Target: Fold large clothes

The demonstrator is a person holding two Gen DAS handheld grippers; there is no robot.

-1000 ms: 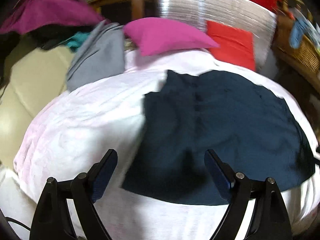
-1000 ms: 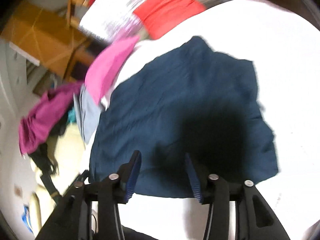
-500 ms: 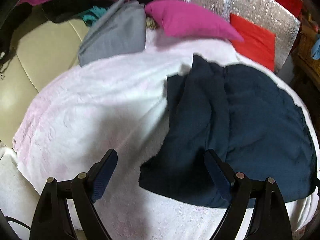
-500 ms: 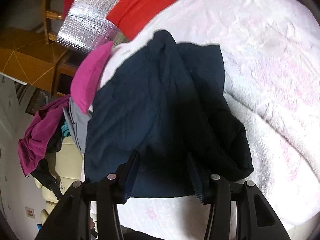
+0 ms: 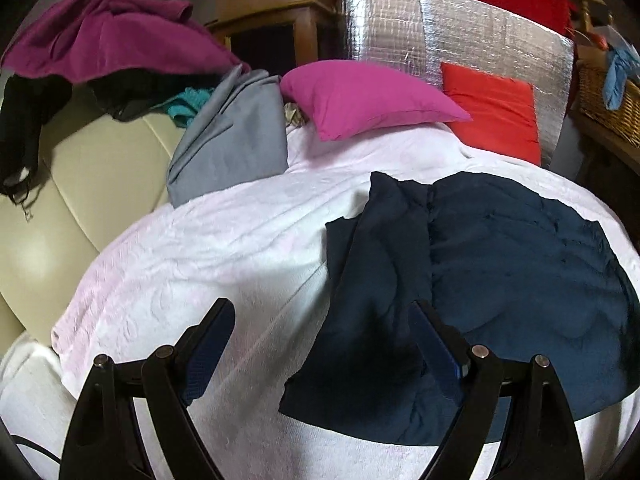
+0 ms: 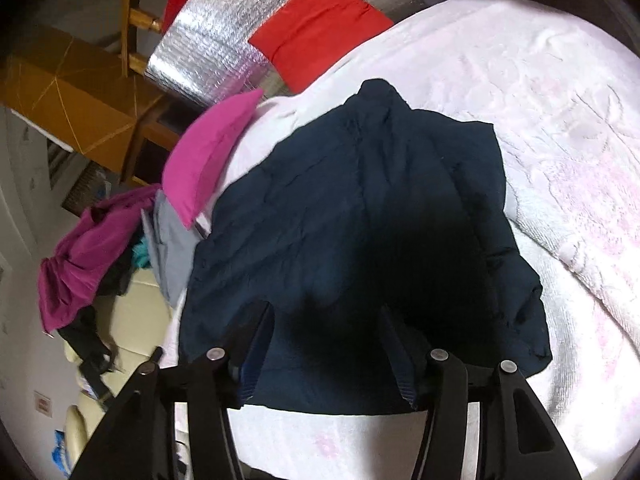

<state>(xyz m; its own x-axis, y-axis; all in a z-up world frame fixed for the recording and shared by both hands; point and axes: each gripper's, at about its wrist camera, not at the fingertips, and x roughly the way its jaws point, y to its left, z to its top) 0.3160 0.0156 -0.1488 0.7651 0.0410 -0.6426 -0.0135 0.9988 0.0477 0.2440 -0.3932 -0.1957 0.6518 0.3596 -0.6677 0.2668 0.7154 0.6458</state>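
Big change: my navy garment went from one flat layer a second ago to folded. Its left part now lies doubled over the middle as a thick ridge running top to bottom. It sits on the white blanket, centre-right of the left view, filling the centre of the right view. So I'd judge one lengthwise fold done, with at least one more to go.

My right tool is opening at the bottom of its frame. Its fingers lie over the garment's near hem, but I can't see the pads pinching cloth, so I read it as letting go. My left tool stands wide apart and empty, straddling the garment's left edge.

Only one container: the wicker basket at right edge, blue cloth hanging over its rim. Insides not visible.
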